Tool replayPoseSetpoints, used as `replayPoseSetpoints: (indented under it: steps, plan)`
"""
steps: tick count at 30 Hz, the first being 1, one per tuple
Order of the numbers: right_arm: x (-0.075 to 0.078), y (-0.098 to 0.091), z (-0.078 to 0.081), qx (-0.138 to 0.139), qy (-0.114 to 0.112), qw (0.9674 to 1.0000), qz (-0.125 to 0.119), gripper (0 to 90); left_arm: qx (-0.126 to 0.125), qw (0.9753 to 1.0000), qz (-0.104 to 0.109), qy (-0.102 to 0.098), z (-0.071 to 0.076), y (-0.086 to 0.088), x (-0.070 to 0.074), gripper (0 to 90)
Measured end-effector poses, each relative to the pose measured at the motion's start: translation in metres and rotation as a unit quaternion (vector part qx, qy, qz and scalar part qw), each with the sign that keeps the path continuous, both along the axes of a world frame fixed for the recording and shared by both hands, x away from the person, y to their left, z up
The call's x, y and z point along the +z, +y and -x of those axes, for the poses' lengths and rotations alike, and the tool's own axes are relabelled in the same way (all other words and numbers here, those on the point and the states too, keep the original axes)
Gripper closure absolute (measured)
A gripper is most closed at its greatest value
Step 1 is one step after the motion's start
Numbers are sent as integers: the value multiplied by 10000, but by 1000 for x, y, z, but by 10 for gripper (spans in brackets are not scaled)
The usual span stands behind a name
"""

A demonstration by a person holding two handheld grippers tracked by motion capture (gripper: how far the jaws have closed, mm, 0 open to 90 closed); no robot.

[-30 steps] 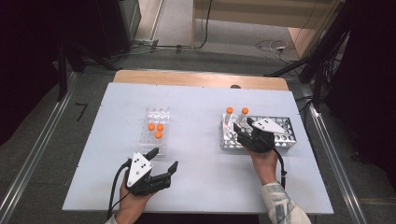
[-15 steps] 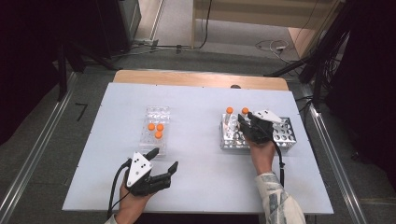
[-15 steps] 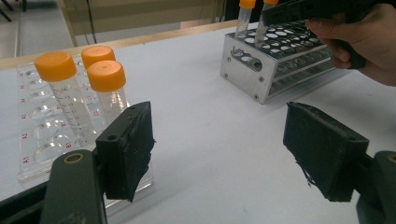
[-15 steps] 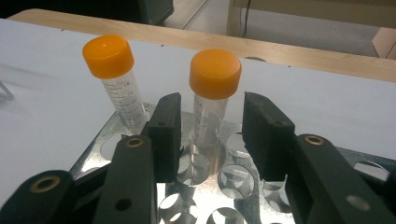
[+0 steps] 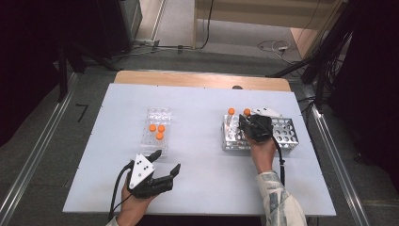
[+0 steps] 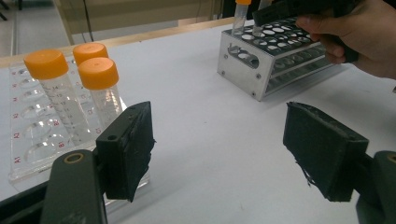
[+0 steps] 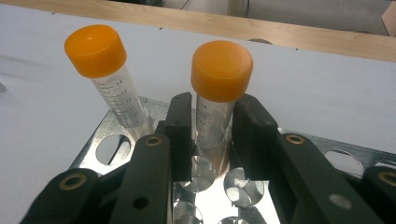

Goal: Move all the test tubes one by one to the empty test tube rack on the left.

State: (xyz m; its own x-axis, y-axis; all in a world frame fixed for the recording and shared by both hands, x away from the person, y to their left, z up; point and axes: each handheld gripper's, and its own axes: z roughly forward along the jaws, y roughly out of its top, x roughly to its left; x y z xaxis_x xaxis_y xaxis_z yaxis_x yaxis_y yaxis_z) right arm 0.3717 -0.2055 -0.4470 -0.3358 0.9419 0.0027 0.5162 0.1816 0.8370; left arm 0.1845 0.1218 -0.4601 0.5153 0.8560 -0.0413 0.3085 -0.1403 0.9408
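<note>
A metal tube rack (image 5: 282,136) stands on the right of the white table (image 5: 202,103), with two orange-capped tubes (image 5: 231,111) at its far left corner. My right gripper (image 5: 247,120) reaches over the rack. Its jaws have just been closing and now press on both sides of the nearer tube (image 7: 221,70), below its cap. The second tube (image 7: 98,51) stands free beside it. My left gripper (image 5: 167,161) rests open near the front edge with nothing between its pads (image 6: 126,144). A clear rack (image 5: 158,115) just beyond it holds three orange-capped tubes (image 6: 88,74).
A wooden strip (image 5: 202,80) runs along the table's far edge. Most holes of the metal rack (image 6: 261,70) are unfilled. Bare table lies between the two racks. Dark stands and cables surround the table on the floor.
My right gripper has moved up and left over the metal rack to the tubes, and its jaws have closed around one tube. The left gripper has stayed still.
</note>
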Motion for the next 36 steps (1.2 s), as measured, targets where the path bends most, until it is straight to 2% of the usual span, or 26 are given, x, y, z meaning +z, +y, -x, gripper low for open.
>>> replayPoseSetpoints:
  steps: [3,11,19,24,28,36]
  plan:
    - [0,0,-1,32,32,10000,16,707,2,10000,3,13,0,0,-1,245]
    - [1,0,-1,39,26,10000,-18,717,-4,10000,-3,18,0,0,-1,246]
    - [6,-2,2,45,-118,9999,-73,719,-7,10000,2,16,0,-1,-1,246]
    - [13,-3,7,67,-267,9996,-93,722,3,10000,1,18,0,0,-1,245]
    - [24,-6,11,69,-473,9987,-149,723,-6,10000,-2,25,0,0,-1,244]
    - [42,-9,21,160,-700,9972,-198,723,14,10000,-3,17,0,0,-1,240]
